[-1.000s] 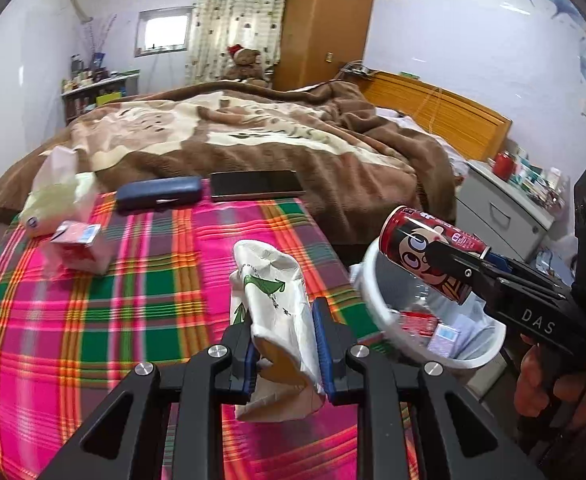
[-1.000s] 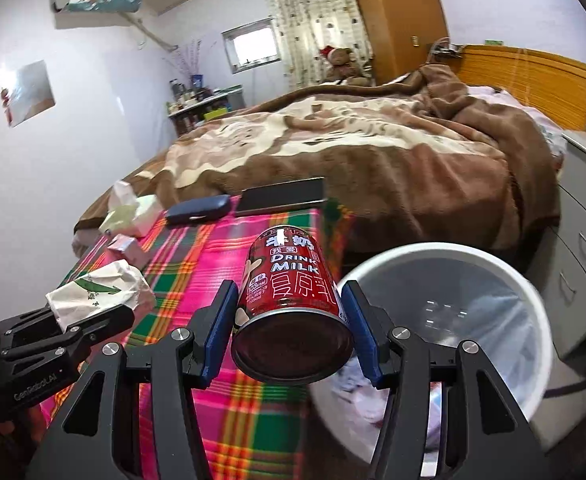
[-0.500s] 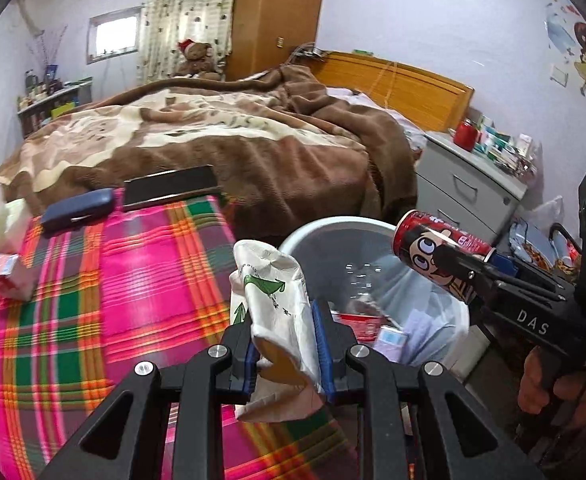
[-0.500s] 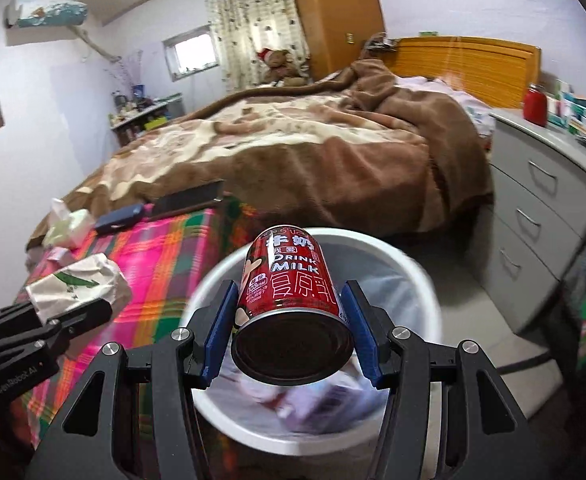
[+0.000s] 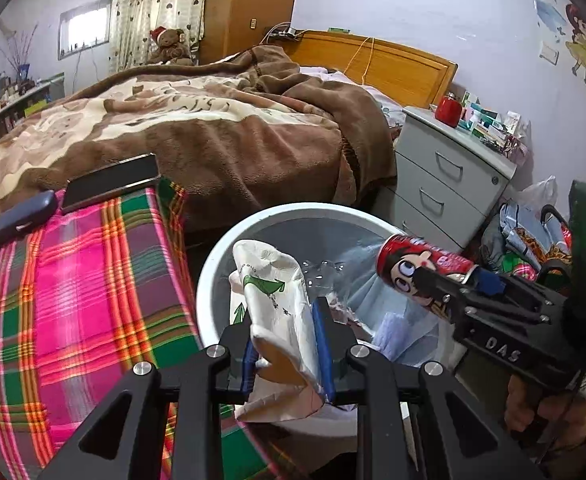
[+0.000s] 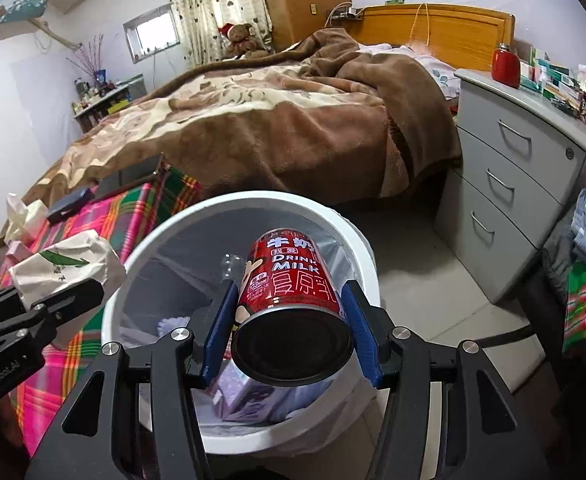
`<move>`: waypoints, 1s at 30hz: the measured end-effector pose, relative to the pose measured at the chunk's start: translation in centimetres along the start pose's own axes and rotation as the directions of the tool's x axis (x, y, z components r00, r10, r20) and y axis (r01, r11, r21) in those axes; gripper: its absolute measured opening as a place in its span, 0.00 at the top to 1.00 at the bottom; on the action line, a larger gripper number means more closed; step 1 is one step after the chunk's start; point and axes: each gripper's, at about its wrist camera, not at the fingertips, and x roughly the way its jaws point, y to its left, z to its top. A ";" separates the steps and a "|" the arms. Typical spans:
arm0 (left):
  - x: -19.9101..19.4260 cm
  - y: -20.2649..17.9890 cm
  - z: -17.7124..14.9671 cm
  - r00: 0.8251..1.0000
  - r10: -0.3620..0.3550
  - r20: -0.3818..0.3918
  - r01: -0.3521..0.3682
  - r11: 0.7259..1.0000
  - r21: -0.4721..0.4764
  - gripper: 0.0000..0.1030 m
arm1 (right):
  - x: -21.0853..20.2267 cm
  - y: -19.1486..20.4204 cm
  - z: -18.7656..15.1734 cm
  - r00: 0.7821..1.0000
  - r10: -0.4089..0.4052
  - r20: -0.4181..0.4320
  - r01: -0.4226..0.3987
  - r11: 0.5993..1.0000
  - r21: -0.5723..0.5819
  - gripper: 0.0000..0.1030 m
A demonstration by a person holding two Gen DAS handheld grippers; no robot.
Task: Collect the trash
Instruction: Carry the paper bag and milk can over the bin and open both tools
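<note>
Both tongs have swung off the plaid counter [image 5: 73, 300] since a second ago and now hang over the white bin [image 6: 357, 240], which fills the view beneath them. My left tongs [image 5: 289, 344] are clamped tight on the crumpled paper wrapper [image 5: 277, 296]; my right tongs [image 6: 293, 336] grip the red milk can [image 6: 289, 280] across its body, jaws spread wide around it. I judge this the drop step: next, both must let go squarely above the bin's mouth.
</note>
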 end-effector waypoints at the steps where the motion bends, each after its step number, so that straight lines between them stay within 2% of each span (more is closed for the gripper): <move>1: 0.2 0.0 0.0 1.000 0.002 -0.001 -0.002 1.000 -0.001 0.76 | 0.1 -0.1 0.0 1.000 -0.004 -0.004 0.004 1.000 -0.001 0.46; 3: 0.6 0.1 0.2 1.000 0.013 -0.007 -0.013 1.000 0.000 0.74 | 0.1 -0.2 0.0 1.000 -0.009 -0.005 0.009 1.000 0.003 0.46; 5: 0.8 0.3 0.2 1.000 0.009 -0.011 -0.009 1.000 -0.008 0.68 | 0.0 -0.3 0.1 1.000 -0.013 0.002 0.013 1.000 0.007 0.46; 7: 0.6 0.4 0.2 1.000 0.012 -0.003 -0.012 1.000 -0.010 0.50 | -0.1 -0.4 0.2 1.000 -0.008 0.002 0.008 1.000 0.006 0.46; 9: 0.4 0.3 0.2 1.000 0.014 0.008 -0.014 1.000 -0.002 0.46 | -0.3 -0.3 0.2 1.000 -0.005 0.000 0.005 1.000 0.001 0.46; 21: -1.8 1.8 -0.5 0.999 0.016 0.032 -0.014 0.999 -0.039 0.45 | -1.3 0.7 0.3 0.999 0.004 0.033 -0.004 1.000 0.010 0.46; 30: -4.8 3.8 -1.4 0.996 0.059 0.063 -0.055 0.996 -0.067 0.45 | -1.6 3.1 0.2 0.998 0.043 0.048 -0.042 0.999 -0.017 0.46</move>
